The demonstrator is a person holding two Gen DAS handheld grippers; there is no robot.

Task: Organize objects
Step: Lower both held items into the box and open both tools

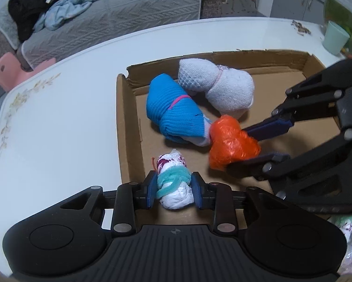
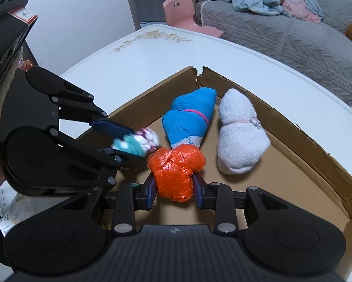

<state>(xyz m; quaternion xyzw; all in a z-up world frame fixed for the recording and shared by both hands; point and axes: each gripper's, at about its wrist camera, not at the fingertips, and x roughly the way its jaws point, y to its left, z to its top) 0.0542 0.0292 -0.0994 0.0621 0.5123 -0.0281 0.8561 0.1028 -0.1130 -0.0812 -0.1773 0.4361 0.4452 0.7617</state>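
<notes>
My left gripper (image 1: 174,191) is shut on a white patterned bundle tied with teal pipe cleaner (image 1: 174,183), held over the near left part of a shallow cardboard box (image 1: 125,122). It also shows in the right wrist view (image 2: 138,144). My right gripper (image 2: 174,189) is shut on an orange plastic bundle (image 2: 176,172), which in the left wrist view (image 1: 232,144) sits beside a rolled blue sock (image 1: 173,110). A rolled white sock (image 1: 220,89) lies behind it in the box.
The box sits on a white table (image 1: 58,129) with a floral print. A mint cup (image 1: 335,38) stands at the table's far right. A grey sofa (image 1: 110,16) with piled clothes and a pink stool (image 2: 187,14) stand beyond the table.
</notes>
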